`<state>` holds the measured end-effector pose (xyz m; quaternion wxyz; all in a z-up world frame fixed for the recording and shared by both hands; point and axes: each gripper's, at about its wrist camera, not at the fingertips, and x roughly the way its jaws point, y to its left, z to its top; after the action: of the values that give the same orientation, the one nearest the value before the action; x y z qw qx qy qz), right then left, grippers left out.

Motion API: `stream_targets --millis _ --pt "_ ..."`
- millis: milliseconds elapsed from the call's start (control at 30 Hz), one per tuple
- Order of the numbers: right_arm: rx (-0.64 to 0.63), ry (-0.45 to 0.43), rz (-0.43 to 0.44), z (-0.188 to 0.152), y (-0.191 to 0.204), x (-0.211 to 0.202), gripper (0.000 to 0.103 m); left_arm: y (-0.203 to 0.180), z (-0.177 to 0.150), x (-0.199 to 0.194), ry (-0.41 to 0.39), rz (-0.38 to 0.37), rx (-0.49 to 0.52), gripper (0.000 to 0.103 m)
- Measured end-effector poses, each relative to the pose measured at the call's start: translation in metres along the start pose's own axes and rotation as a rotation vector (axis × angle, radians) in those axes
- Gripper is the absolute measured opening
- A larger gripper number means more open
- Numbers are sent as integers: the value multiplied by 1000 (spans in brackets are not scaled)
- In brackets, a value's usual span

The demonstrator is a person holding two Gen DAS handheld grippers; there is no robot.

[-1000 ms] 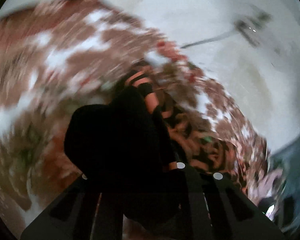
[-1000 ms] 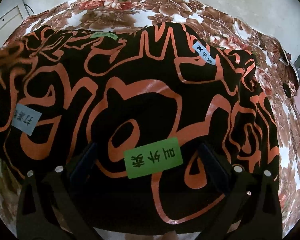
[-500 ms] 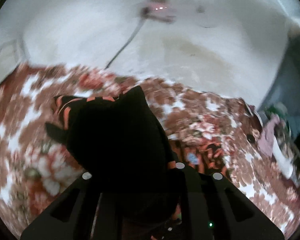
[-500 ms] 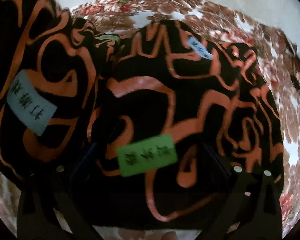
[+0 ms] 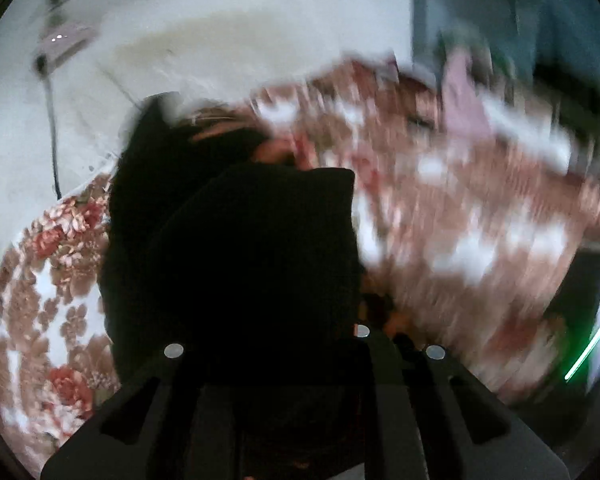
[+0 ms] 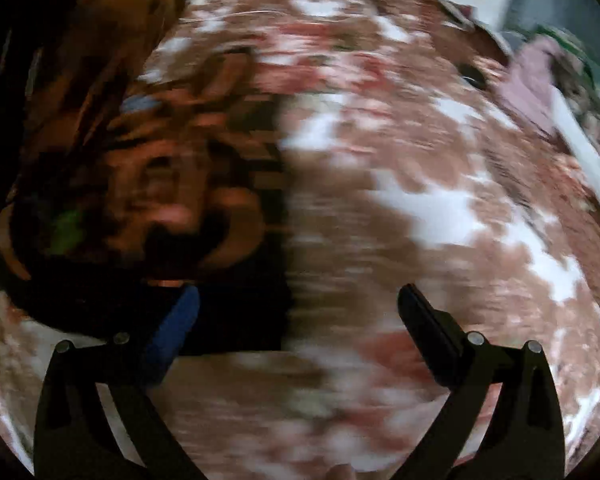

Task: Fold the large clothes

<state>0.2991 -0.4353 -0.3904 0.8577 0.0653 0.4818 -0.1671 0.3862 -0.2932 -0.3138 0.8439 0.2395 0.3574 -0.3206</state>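
Black fingers [image 6: 428,332] with silver screws; one pad [image 6: 176,320] is blue.

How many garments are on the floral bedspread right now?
2 visible. The black garment with orange swirls lies bunched at left, a corner clamped in the left gripper. A pale pink garment lies at the far right edge. Blur may hide more.

Garment [image 6: 148,168]: black ground, orange swirling line print; small green patch [image 6: 66,232] at left, small blue patch [image 6: 138,102] farther up, both blurred. In left wrist view garment [image 5: 240,248] reads almost solid black. Bedsheet [image 6: 440,208]: brown and red floral on white. Floor [image 5: 220,40]: pale grey-white. Far right, pinkish cloth [image 6: 528,76].
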Motion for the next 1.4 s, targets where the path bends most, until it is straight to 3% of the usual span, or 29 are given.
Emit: stream_targets --millis 100,200,333,500,533,600,667,733,1033,1167,1267,1333,1367,1400 --pt "8 -12 -28 1 -40 0 98 -38 -41 29 58 99 219 10" --pt "56 14 85 17 -65 0 98 -61 -66 42 68 187 354 11" --pt "164 49 363 53 -68 -2 98 -69 -67 37 34 252 406 11" --pt "328 177 844 109 -43 15 98 -84 -61 35 -4 288 461 11" --pt "333 195 873 117 -36 18 98 -84 -60 35 -10 288 454 11" --pt "282 266 880 135 -13 35 98 -87 -60 30 -38 284 429 11" --pt "204 326 817 144 7 50 95 -88 -57 24 -73 285 395 11" --pt "185 377 839 147 19 59 94 -94 -53 18 -96 293 371 11" --pt "172 387 879 160 32 48 94 -112 -63 31 -96 300 419 11" --pt "79 463 777 157 47 69 94 -113 -58 26 -117 300 395 11" --pt "61 522 820 142 51 81 91 -118 -57 27 -121 306 413 11" --pt "31 537 773 137 54 89 51 -120 -56 30 -119 311 422 11" --pt "23 542 746 134 53 94 24 -119 -56 32 -114 311 420 11" --pt "35 547 760 133 50 96 17 -119 -56 32 -113 308 422 11"
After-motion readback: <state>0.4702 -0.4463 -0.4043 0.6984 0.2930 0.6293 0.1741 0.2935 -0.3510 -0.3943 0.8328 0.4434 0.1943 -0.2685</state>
